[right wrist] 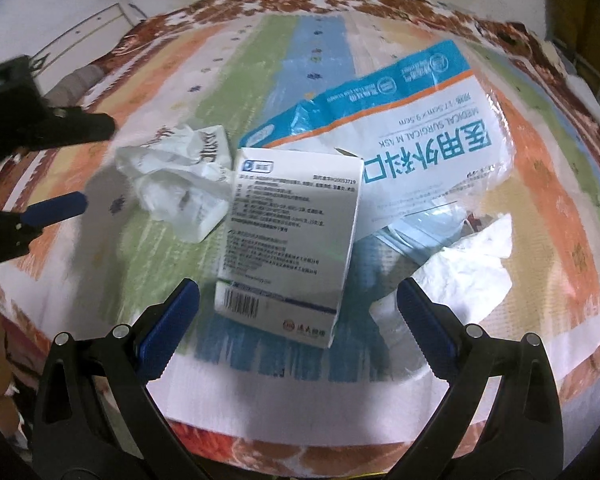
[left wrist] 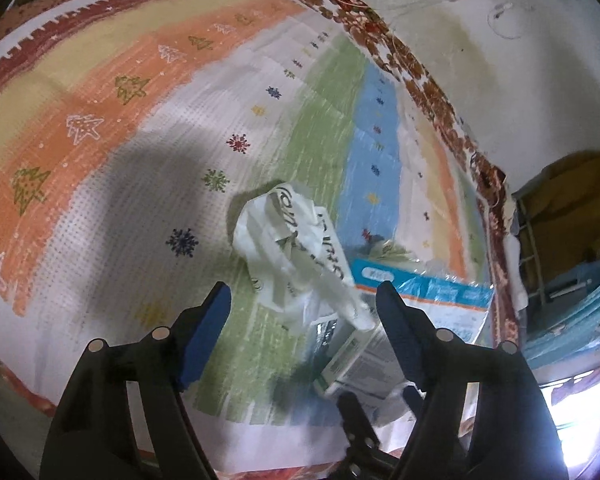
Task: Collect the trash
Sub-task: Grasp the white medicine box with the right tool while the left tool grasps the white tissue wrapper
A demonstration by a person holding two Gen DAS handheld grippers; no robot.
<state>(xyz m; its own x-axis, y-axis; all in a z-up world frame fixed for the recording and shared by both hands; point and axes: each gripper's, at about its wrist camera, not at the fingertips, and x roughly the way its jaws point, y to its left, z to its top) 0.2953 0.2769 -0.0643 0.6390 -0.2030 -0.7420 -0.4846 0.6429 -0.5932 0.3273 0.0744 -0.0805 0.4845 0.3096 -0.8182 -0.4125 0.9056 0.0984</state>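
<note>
My left tool (left wrist: 304, 300), jaws parted and empty, points at the crumpled white printed plastic bag (left wrist: 288, 240) just ahead on the striped bedspread (left wrist: 100, 128); my right tool (right wrist: 298, 308), open and empty, faces the white medicine box (right wrist: 292, 240).

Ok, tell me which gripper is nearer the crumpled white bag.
Left. The left gripper hangs just above the crumpled white bag, jaws open on either side of it. The right gripper is further off, over the white box beside the bag.
</note>
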